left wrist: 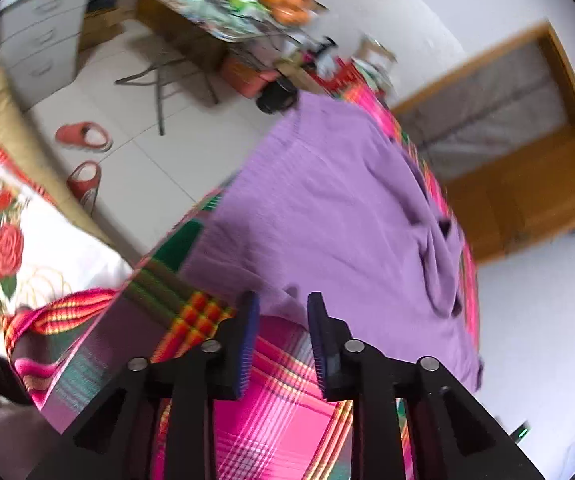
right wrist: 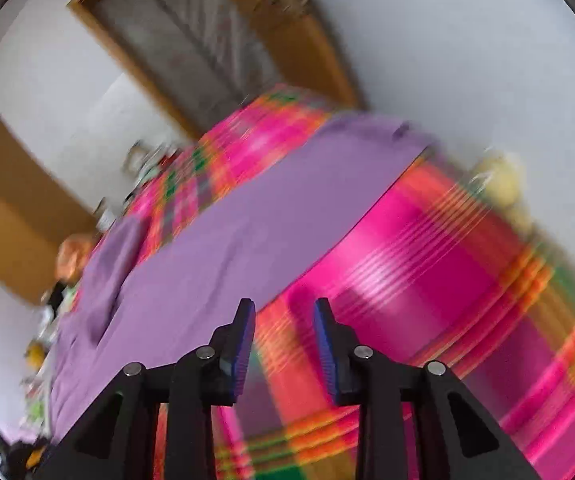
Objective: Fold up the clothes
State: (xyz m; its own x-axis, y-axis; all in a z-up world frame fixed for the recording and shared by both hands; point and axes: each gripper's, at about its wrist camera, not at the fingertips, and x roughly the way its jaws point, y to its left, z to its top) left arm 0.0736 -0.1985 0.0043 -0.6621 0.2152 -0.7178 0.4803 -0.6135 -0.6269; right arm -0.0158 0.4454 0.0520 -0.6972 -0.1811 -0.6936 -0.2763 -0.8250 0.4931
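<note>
Purple knit garment [left wrist: 327, 200], plaid sheet [left wrist: 279, 400]

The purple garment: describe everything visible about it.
The purple garment is plain lilac, soft knit-like cloth, with no print visible. It lies spread mostly flat on the pink plaid bedcover, with bunched folds along one side in the left wrist view. In the right wrist view it runs as a long smooth band with a narrower flap, perhaps a sleeve, lying beside it. Neither hand-held gripper touches it.
</note>
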